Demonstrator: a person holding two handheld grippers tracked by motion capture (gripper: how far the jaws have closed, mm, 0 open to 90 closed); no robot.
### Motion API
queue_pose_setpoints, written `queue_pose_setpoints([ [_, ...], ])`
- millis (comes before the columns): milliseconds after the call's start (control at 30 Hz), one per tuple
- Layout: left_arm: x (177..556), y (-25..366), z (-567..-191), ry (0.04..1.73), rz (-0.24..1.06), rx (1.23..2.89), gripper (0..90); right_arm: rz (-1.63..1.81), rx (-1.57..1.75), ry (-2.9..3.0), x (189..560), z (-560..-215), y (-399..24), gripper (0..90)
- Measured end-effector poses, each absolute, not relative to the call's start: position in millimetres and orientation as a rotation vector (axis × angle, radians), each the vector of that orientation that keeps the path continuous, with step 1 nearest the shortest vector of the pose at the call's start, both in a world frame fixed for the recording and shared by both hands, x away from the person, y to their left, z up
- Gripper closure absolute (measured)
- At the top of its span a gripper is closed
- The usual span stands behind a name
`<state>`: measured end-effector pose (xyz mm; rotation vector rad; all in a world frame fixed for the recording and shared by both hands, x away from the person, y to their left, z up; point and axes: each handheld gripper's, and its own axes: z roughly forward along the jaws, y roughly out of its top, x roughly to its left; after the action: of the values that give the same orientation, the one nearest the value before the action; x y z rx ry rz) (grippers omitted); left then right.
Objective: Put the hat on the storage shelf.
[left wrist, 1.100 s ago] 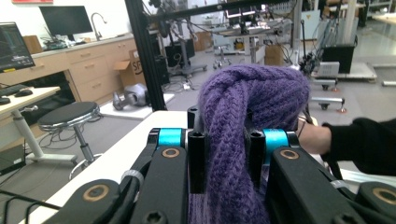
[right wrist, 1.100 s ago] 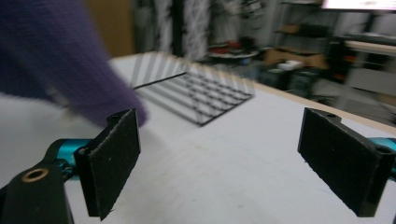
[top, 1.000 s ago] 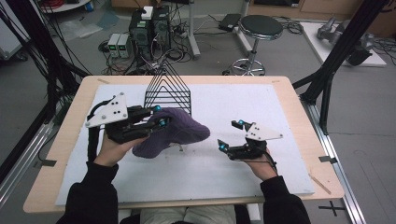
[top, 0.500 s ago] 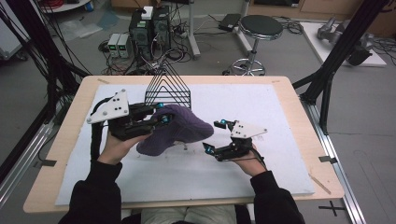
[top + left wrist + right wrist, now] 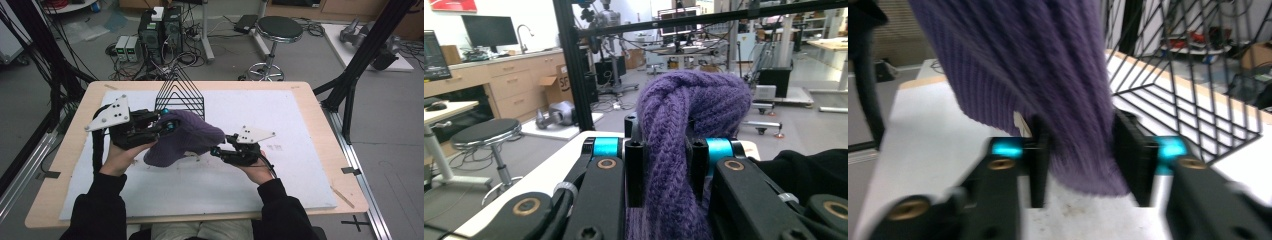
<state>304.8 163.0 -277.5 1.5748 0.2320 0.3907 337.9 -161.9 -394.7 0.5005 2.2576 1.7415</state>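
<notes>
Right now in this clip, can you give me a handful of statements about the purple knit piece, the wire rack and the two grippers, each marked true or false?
1. The left gripper is clamped on the purple knit. True.
2. The purple knit lies flat on the white mat. False: it is bunched and held up between the two grippers.
3. The right gripper has the knit's lower edge between its jaws, which have just been closing. True.
4. The black wire rack stands at the near edge, by the person's sleeves. False: it stands at the far side, behind the knit.
5. The knit hangs on the wire rack. False: the grippers hold it in front of the rack.
</notes>
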Motion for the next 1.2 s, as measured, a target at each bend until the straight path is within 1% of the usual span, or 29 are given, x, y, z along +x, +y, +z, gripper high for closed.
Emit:
queue_pose_setpoints([
  [33,305.4,165.8,-278.0,0.237,0.395,1.572,77.4,1.741,0.5,2.258,337.9,-394.7,-161.9,68.3],
  [67,305.7,168.2,-278.4,0.242,0.404,1.572,77.4,1.716,0.489,2.275,337.3,-391.9,-157.0,75.8],
  [233,307.7,183.0,-279.5,0.276,0.468,1.571,77.5,1.694,0.49,2.304,338.3,-387.9,-151.3,79.1],
  [433,318.9,200.5,-282.2,0.341,0.534,1.561,78.6,1.678,0.624,2.317,342.1,-376.0,-148.5,80.2],
  [567,326.7,209.5,-282.8,0.37,0.569,1.538,79.4,1.673,0.642,2.301,345.4,-367.7,-146.7,80.6],
  [833,339.8,215.1,-274.2,0.407,0.6,1.52,79.7,1.64,0.666,2.291,353.2,-352.6,-138.3,80.9],
  [1067,355.5,219.9,-259.5,0.466,0.634,1.498,79.9,1.611,0.673,2.284,369.3,-331.6,-128.8,80.7],
  [1200,366.3,223.5,-251.5,0.495,0.612,1.495,80.1,1.6,0.681,2.275,379.1,-319.8,-122.3,80.6],
])
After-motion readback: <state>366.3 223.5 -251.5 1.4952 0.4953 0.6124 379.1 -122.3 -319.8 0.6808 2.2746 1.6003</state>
